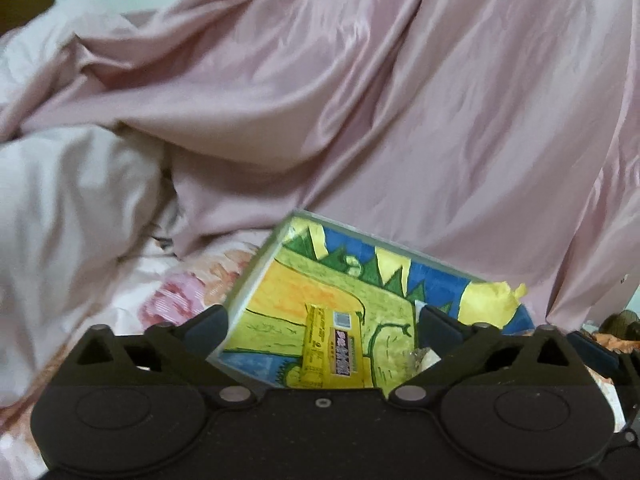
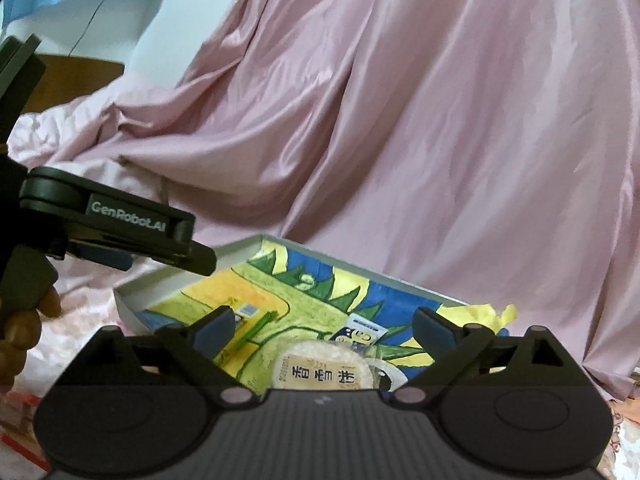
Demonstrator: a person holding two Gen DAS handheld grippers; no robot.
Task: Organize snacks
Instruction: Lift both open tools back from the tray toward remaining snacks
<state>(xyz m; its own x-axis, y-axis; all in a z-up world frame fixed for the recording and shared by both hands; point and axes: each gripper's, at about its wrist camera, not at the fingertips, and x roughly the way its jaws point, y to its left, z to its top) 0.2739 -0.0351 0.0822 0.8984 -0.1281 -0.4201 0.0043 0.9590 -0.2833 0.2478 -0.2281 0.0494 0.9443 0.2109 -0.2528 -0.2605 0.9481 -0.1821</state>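
Observation:
A shallow box (image 1: 280, 276) with a yellow, green and blue drawing inside lies on the bed; it also shows in the right wrist view (image 2: 168, 280). A yellow snack bar (image 1: 334, 350) lies in it. A round rice cracker pack (image 2: 320, 372) and a small blue and white packet (image 2: 362, 334) lie in it too. My left gripper (image 1: 322, 320) is open and empty above the box's near edge. My right gripper (image 2: 322, 322) is open and empty above the cracker pack. The left gripper (image 2: 120, 232) also shows from the side at the box's left corner.
A pink satin quilt (image 1: 400, 100) is piled behind the box. A floral sheet (image 1: 180, 292) covers the bed on the left. Crumpled yellow paper (image 1: 492, 296) sticks out at the box's right end. A hand (image 2: 20, 332) holds the left gripper.

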